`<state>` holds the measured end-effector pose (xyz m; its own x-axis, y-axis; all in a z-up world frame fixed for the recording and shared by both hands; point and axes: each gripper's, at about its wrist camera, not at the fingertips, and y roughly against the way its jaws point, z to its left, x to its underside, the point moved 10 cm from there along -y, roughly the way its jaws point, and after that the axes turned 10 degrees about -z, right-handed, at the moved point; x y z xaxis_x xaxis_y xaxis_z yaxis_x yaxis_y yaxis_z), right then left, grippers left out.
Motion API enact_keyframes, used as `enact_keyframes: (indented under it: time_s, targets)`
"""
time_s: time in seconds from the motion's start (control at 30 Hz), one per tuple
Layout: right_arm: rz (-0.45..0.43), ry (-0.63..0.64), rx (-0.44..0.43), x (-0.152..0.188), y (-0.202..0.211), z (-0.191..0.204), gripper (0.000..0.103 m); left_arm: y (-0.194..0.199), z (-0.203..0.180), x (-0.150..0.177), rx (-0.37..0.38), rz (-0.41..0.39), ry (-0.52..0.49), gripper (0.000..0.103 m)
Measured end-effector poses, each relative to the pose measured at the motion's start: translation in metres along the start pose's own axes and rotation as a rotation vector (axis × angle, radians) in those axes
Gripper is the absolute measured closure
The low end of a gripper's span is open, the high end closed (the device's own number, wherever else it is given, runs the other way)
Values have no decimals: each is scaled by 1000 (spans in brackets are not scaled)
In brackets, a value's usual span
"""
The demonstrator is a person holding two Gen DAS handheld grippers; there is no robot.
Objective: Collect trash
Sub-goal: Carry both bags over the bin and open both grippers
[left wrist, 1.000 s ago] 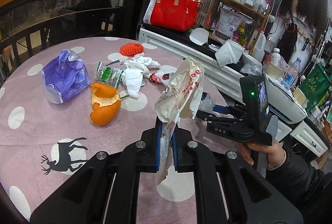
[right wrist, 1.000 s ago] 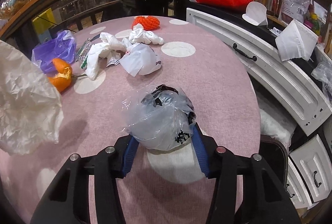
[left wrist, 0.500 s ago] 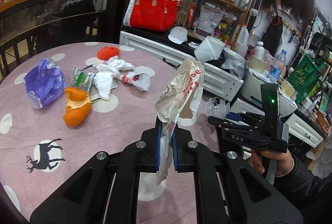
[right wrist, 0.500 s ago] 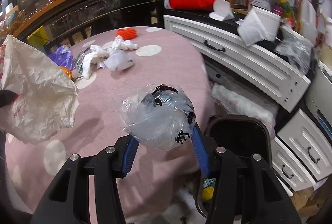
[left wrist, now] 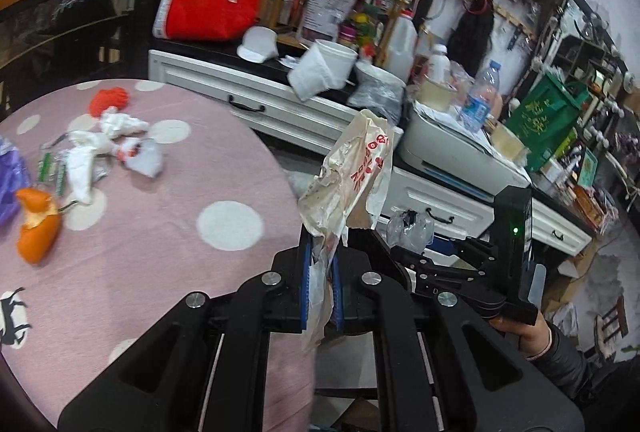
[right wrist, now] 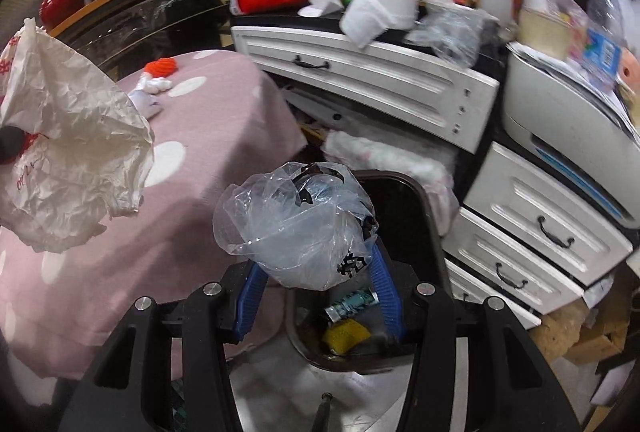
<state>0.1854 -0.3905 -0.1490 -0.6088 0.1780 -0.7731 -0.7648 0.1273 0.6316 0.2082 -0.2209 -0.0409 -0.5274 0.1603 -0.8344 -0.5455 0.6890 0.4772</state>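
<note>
Both hands have swung off the table and the bin is now right under my right claw, which pinches the clear bag above its mouth. My left claw is pressed tight on the paper wrapper, just beside. Peel and tissues remain back there; I reckon dropping comes next.

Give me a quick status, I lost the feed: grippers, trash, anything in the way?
Left gripper shut on paper wrapper. Right gripper shut on clear plastic bag, above the dark bin. Nothing in the way.
</note>
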Motion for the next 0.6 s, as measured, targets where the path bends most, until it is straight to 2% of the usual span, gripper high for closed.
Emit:
enact_keyframes:
  time_s: [0.3,0.43,0.6]
  targets:
    - [18,-110,91,21,5,-61,54,-93,-62,44,58,163,-77,94]
    - [22,-128,125,28,6,-76,54,-130,-74,68,53,233,-111,94]
    - [46,-164,135,40,4,-91,54,-170,-79,97,63,332,-100,94]
